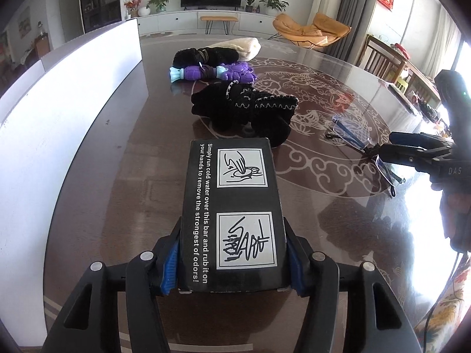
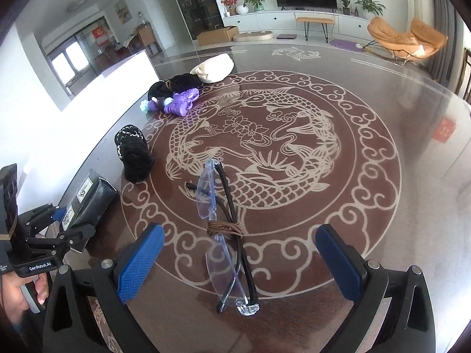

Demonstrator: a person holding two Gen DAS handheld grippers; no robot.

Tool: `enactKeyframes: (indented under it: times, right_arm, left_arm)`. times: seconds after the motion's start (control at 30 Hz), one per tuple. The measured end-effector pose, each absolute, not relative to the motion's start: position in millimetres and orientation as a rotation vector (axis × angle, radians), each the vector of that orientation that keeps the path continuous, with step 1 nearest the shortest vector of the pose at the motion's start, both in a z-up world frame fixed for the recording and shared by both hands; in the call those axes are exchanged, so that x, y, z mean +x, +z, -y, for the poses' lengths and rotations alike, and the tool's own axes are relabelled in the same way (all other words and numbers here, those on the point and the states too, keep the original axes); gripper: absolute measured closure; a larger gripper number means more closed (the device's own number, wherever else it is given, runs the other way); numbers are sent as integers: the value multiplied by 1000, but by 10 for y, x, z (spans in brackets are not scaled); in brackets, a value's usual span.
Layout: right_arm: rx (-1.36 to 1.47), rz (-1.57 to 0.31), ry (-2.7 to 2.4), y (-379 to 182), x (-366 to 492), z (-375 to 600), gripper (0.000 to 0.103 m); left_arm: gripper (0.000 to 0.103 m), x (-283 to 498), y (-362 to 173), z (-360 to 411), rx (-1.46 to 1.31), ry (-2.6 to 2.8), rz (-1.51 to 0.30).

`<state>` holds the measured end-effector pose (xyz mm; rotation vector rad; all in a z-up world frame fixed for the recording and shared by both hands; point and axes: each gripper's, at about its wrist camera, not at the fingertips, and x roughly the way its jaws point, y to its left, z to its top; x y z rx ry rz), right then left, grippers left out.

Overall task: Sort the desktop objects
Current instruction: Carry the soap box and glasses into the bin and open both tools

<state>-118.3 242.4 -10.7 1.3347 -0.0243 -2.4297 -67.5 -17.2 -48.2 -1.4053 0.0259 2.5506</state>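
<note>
We note a black box [image 1: 232, 214] printed with white instructions, lying lengthwise on the table. Beyond it lie black knit gloves [image 1: 244, 111], a purple toy [image 1: 212, 72], another black bundle [image 1: 206, 54], possibly gloves, and a cream cloth [image 1: 241, 47]. Clear glasses [image 2: 223, 232], tied with cord, lie folded apart.
</note>
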Motion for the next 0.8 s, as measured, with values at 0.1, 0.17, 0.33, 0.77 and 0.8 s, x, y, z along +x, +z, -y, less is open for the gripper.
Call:
enactKeyframes:
  times: [0.1,0.17,0.33,0.77,0.8]
  right_arm:
    - [1400,-128,-2352,-123,-1278,-2206,15]
    - [1422,-165,-2306,-162,-1307,-2092,40]
    - [1448,-340,-2311,-189,-1261,-1973,82]
    - [1221,-323,-2310,878,-1186,-1491,87]
    - [1192,-315,-2294,987,-1209,-1345,87]
  left_arm:
    - [45,-631,-446,158,-1401,2558,-28]
    - [45,-583,-397,177,-1382,2568,-14]
    - [45,-447,-213,299,-1300,2612,52]
    - [45,-119,775,1378,-1024,2786,322]
    - [45,-137,853,1534,-1017,2812,334]
